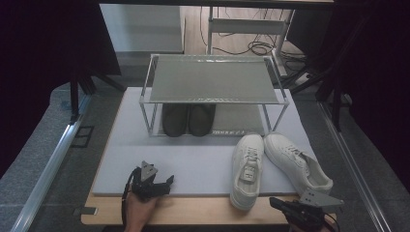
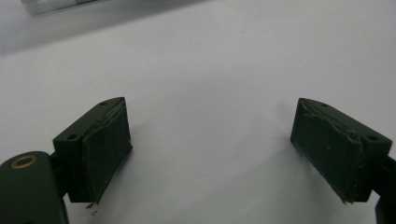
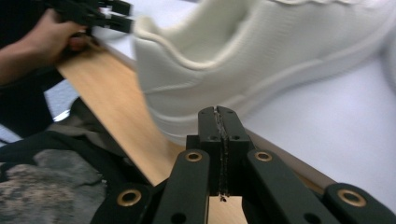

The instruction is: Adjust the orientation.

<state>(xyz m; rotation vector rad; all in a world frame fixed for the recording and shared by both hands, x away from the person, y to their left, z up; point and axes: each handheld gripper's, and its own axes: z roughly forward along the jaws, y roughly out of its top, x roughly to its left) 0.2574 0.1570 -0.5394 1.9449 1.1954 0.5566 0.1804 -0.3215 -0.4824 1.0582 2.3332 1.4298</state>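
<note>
High view is showing the right tongs (image 1: pixel 274 202), jaws together, nearing the heel of the left white shoe (image 1: pixel 247 170) at the mat's (image 1: pixel 193 164) 5 o'clock corner, left tongs (image 1: pixel 168 181) idling apart; next, judged, opening them to grip.

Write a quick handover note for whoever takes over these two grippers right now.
Left gripper: open, empty, over the grey mat near its front edge.
Right gripper: shut, empty, by the heel of the nearer white sneaker.
Both white sneakers sit on the mat in front of the rack; the other one lies angled to the right.
A dark pair is already on the lower shelf.
Left: the white pair, probably to be shelved.
</note>
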